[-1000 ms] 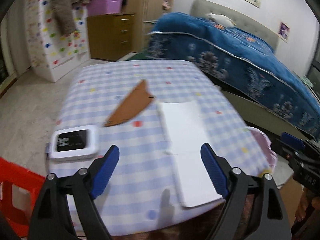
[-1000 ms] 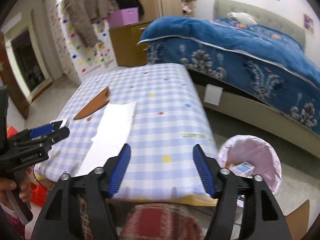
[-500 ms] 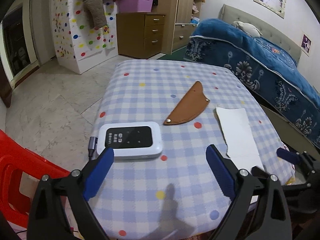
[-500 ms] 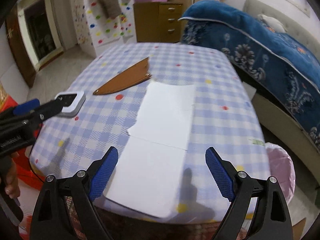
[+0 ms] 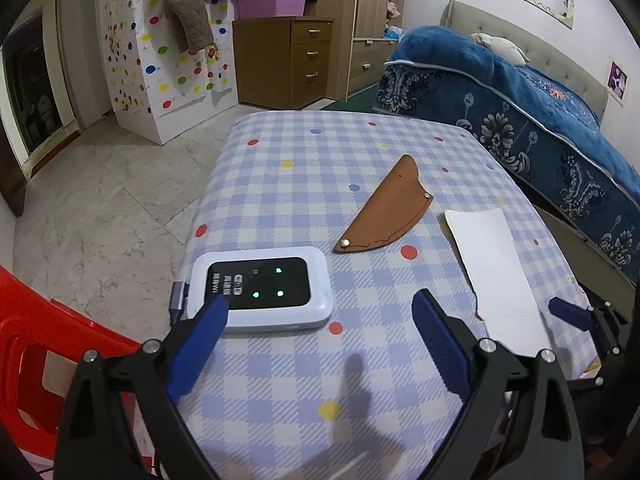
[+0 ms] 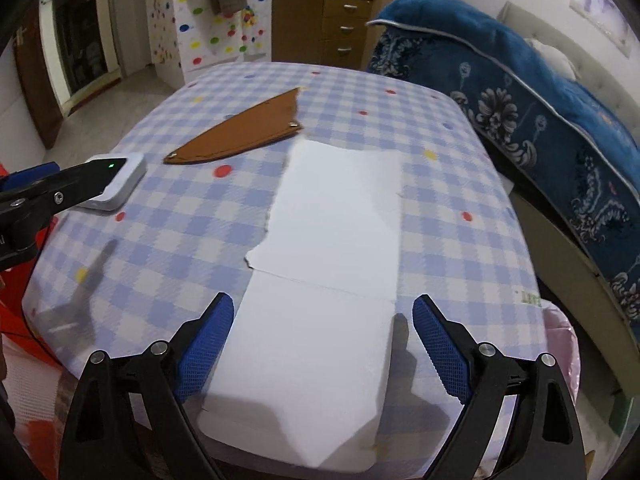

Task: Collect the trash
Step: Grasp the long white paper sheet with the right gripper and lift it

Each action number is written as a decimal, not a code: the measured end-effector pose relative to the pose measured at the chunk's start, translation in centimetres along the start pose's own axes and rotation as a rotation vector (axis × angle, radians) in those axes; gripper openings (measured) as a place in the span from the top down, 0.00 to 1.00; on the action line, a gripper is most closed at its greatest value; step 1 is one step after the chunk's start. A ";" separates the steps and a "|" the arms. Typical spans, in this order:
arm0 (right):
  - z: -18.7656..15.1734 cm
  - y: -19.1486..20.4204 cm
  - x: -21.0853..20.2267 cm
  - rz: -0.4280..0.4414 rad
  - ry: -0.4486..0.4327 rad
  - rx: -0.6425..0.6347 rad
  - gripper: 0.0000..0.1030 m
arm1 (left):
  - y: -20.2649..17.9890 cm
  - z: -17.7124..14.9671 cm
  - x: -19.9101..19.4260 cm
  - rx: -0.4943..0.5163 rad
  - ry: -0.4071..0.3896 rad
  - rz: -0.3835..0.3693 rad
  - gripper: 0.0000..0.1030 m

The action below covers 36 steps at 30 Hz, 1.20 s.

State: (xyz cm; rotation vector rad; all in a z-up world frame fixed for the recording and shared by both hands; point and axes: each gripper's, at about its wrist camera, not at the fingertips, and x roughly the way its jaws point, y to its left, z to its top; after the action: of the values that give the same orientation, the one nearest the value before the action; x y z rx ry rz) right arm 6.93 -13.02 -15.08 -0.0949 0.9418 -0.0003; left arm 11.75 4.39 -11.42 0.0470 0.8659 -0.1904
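Note:
A torn white sheet of paper [image 6: 336, 240] lies flat on the blue checked tablecloth [image 6: 448, 184], reaching to the near edge. My right gripper [image 6: 323, 306] hovers open over its near part, one blue finger on each side and no pad pressing on it. In the left wrist view the paper [image 5: 492, 264] is at the right. My left gripper [image 5: 320, 304] is open above bare cloth, its left fingertip over the corner of a white device with a black screen [image 5: 260, 290]. A brown leather sheath [image 5: 388, 210] lies beyond.
A pink-lined bin [image 6: 560, 340] stands on the floor off the table's right corner. A red plastic chair [image 5: 24, 340] is at the left. A bed with a blue blanket [image 5: 540, 120] runs along the right, and a wooden chest of drawers [image 5: 288, 60] stands behind.
The right view swung left from the table's right edge and the bin to the paper. The left view swung left from the paper to the device and sheath. Both pairs of jaws stand wider.

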 end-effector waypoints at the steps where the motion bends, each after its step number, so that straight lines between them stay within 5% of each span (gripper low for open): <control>1: -0.1 -0.7 0.1 0.004 0.002 0.013 0.13 | -0.3 0.0 0.1 0.007 0.003 -0.002 0.12; 12: -0.5 -7.3 0.5 0.008 0.025 0.163 0.21 | -3.0 0.0 1.3 0.060 0.032 -0.008 0.12; 21: -0.8 -5.5 -0.4 0.122 0.051 0.072 0.21 | -3.8 -0.1 1.3 0.074 0.037 0.000 0.12; 36: 0.8 -3.5 1.3 0.099 0.029 -0.001 0.16 | -2.9 -0.3 0.8 0.055 0.039 0.018 0.12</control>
State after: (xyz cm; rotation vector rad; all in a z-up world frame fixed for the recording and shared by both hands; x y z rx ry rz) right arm 8.46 -16.47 -15.37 -0.0495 0.9744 0.0909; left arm 11.50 1.42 -12.17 0.1102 0.8990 -0.1968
